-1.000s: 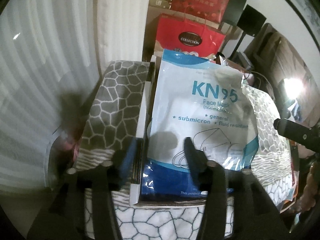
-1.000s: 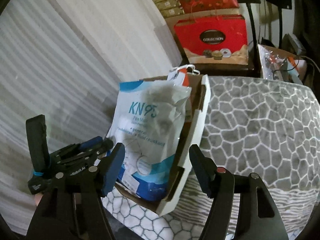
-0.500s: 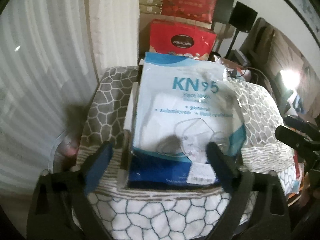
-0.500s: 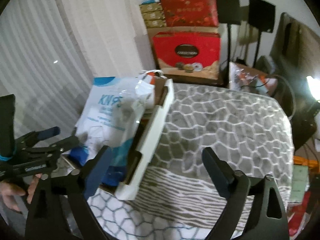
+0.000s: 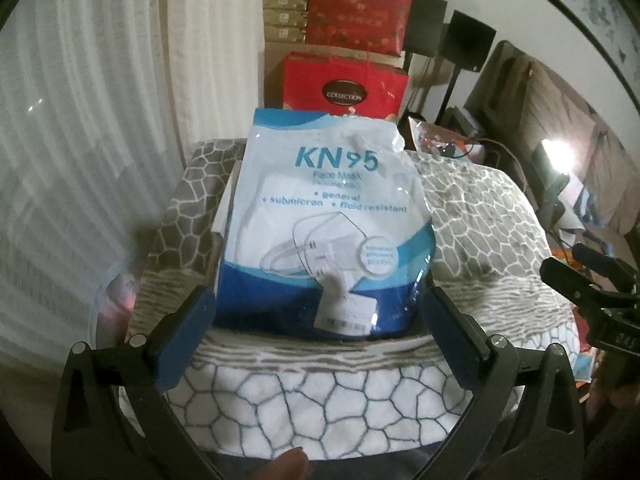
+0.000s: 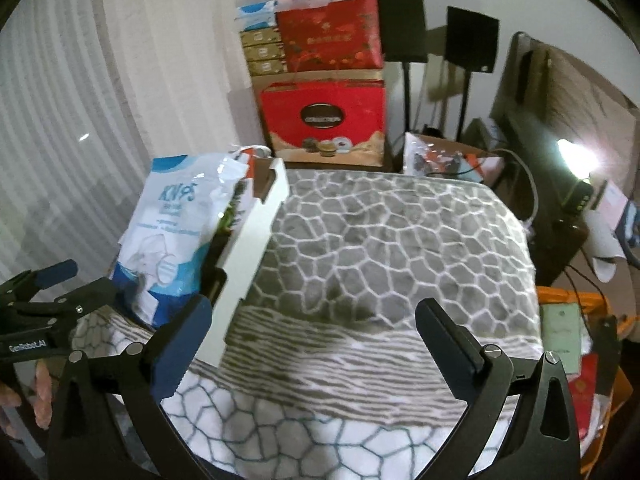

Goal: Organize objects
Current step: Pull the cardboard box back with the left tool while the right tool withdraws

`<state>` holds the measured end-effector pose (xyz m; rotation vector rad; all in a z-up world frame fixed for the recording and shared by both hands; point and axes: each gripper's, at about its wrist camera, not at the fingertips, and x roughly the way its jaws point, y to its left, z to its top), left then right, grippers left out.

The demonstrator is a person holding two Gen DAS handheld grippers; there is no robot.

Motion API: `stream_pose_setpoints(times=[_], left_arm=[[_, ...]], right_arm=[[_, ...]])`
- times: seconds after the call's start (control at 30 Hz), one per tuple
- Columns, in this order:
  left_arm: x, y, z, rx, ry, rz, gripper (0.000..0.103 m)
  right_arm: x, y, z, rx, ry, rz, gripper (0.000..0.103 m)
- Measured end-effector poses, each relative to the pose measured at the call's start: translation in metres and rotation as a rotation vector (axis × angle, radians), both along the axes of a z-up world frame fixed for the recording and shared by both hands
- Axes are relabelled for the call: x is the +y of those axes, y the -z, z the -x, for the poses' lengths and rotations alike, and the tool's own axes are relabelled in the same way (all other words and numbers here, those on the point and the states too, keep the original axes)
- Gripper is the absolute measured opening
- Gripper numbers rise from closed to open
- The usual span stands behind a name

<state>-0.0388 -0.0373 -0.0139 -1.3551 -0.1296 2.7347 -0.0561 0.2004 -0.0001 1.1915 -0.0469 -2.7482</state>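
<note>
— Left wrist view: status of the left tool?
— Spread wide, gripping nothing; KN95 mask bag lies just beyond it.
— Right tool?
— Likewise spread, empty, right of the bag.
— Bag location?
— Inside white box on patterned blanket; red gift box behind.

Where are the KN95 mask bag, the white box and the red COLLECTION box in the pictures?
KN95 mask bag (image 5: 328,216): left wrist view, on the white front under the lettering.
white box (image 6: 250,248): right wrist view, on its white outer side wall.
red COLLECTION box (image 6: 324,116): right wrist view, on the dark oval label.
</note>
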Motion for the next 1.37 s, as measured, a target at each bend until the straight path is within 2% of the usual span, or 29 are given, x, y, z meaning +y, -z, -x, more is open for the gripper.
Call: stream_pose_setpoints(times=[0.4, 0.9, 1.37], left_arm=[[0.006, -0.004, -0.028, 0.015, -0.028, 0.02, 0.103], [0.014, 0.01, -0.039, -0.018, -0.013, 0.035, 0.103], [0.024, 0.012, -0.043, -0.002, -0.001, 0.071, 0.103]], right_arm=[[0.01, -0.002, -0.041, 0.058, 0.086, -0.035, 0.103], [0.016, 0.014, -0.062, 0.031, 0.147, -0.038, 0.103], [0.016, 0.024, -0.065, 0.019, 0.159, -0.059, 0.103]])
